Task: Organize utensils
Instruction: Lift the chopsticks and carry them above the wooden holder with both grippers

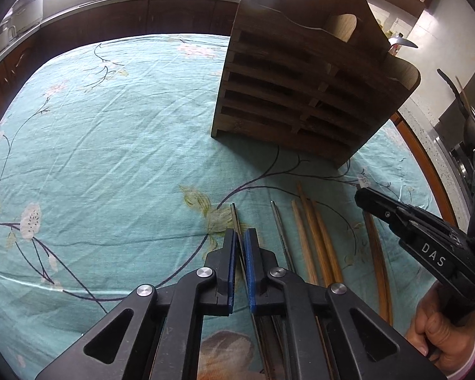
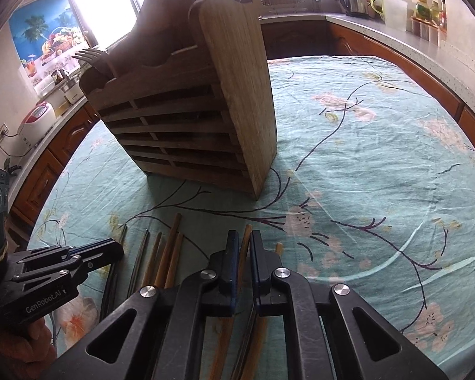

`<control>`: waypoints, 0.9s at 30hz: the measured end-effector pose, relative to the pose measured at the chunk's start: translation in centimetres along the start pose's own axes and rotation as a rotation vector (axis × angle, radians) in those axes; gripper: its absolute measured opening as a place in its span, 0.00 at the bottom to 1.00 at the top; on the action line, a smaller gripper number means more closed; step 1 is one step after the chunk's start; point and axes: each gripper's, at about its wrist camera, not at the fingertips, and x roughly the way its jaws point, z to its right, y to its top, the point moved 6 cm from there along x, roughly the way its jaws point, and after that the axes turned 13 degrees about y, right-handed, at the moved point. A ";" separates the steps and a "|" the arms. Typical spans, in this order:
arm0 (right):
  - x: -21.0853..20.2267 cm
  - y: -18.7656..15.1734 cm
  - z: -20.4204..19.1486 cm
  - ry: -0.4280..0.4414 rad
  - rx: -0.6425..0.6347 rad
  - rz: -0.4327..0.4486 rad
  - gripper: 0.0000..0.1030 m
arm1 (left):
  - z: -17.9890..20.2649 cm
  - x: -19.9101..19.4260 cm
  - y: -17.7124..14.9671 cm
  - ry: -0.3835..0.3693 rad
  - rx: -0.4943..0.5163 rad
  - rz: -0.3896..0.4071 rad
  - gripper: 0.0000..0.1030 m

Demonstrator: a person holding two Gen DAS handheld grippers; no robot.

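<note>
The left hand-held gripper (image 1: pixel 241 247) has its blue pads drawn narrow around a thin dark metal chopstick (image 1: pixel 235 218), which runs between them and out ahead over the cloth; whether the pads truly pinch it I cannot tell for sure, though it looks held. The right hand-held gripper (image 2: pixel 244 247) is likewise nearly closed around a wooden chopstick (image 2: pixel 245 240) lying between its pads. Between the two, more chopsticks lie side by side on the table (image 1: pixel 110 158): another metal one (image 1: pixel 277 221) and several wooden ones (image 1: pixel 313 228), all pointing toward the wooden utensil holder (image 1: pixel 300 95) standing just beyond them. A fork (image 2: pixel 91 58) already stands in one of its compartments. These sticks should be light and stiff; the metal ones are probably slick, so a firm pinch near the middle seems wise, lest they swing or slip while being tipped upright into the holder.
</note>
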 end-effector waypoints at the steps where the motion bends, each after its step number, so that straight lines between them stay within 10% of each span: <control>1: -0.5 0.1 -0.3 0.012 -0.002 0.011 0.06 | -0.2 -0.5 -0.2 -0.001 -0.005 0.005 0.03; 27: -15.4 2.5 -9.7 0.147 -0.139 0.310 0.05 | -5.5 -21.6 -4.4 -0.140 -0.095 0.351 0.03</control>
